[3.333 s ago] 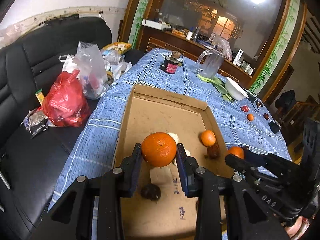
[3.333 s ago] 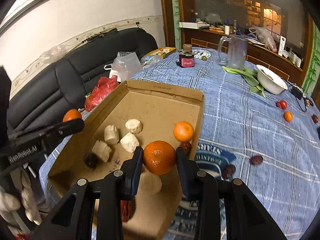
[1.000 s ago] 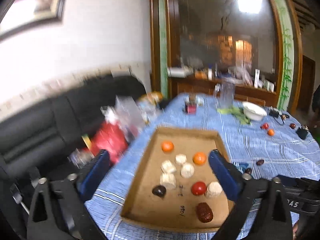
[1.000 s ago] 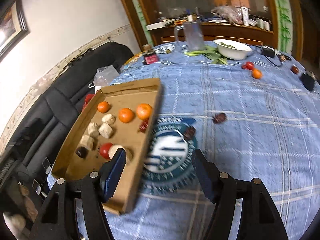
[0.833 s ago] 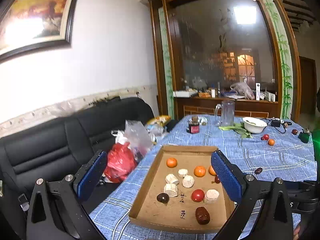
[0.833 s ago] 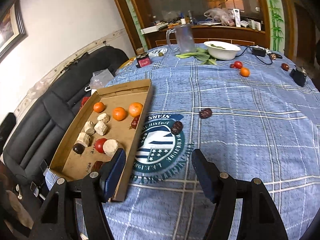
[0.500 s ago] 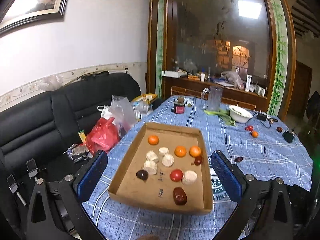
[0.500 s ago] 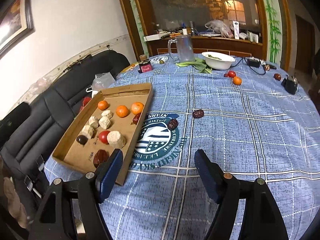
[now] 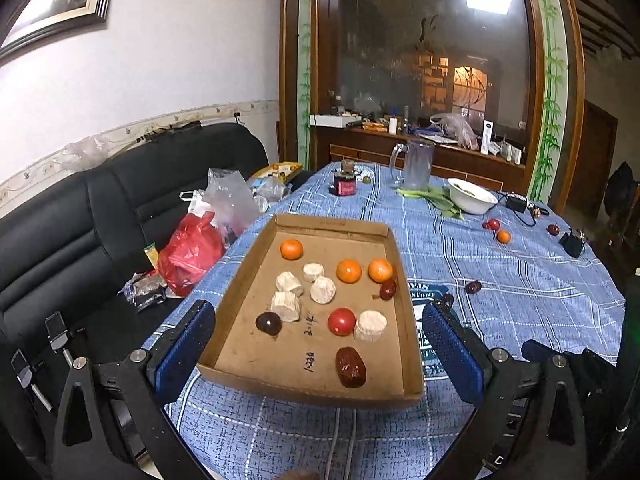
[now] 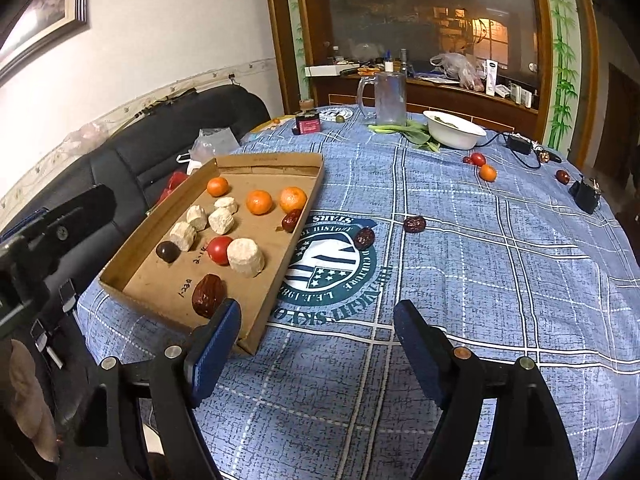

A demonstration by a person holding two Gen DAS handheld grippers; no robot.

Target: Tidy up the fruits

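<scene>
Fruits, left wrist view: 3 oranges (image 9: 348, 270), 1 tomato (image 9: 341, 321), dates in cardboard tray (image 9: 303, 391) on blue-checked surface (image 9: 520, 280).
Left gripper (image 9: 318, 344): jaws wide, empty.
Fruits, right wrist view: 2 dates (image 10: 414, 224) loose on surface beside tray.
Right gripper (image 10: 316, 334): jaws opening, nothing between.

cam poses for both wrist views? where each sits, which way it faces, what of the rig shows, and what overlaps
Left wrist: on the left gripper, tilted down over the table's near edge, facing the cardboard tray head on; both open fingers frame it, and part of the right gripper shows at lower right.
Right wrist: on the right gripper, further right, facing across the blue tablecloth with the tray at left; its jaws are opening, empty, and the left gripper shows at the left edge.
Shared: tray, three oranges, glass pitcher, white bowl, black sofa.
</scene>
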